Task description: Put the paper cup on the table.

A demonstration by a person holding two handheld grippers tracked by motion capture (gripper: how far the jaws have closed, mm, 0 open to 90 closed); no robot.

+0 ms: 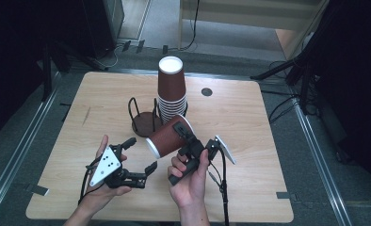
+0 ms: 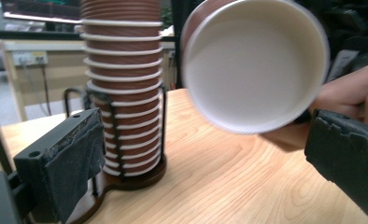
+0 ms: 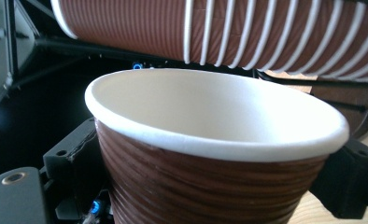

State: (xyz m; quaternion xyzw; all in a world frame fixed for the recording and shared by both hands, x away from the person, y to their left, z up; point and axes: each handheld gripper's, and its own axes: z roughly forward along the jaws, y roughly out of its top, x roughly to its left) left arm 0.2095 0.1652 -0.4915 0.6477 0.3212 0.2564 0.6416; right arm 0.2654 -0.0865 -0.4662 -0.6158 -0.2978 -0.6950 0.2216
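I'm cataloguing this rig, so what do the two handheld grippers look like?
Both are black with two blocky jaws faced in dark, rough padding. The left gripper carries a grey three-cornered plate with dark dots on top. The right gripper has a white flat plate at its side and a black cable trailing down. Forearms are bare.

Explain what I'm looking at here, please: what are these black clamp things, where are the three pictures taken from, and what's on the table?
No robot arm here: a person holds a two-jaw clamp in each hand. The high view looks down on the wooden table; each of the other two pictures comes from a camera riding on one clamp. The left gripper stands open, holding nothing. The right gripper is shut on a brown paper cup, which lies tipped on its side, its white mouth toward the left gripper. Behind it on the table a stack of cups stands upside down in a wire holder, whose other slot holds no cups.
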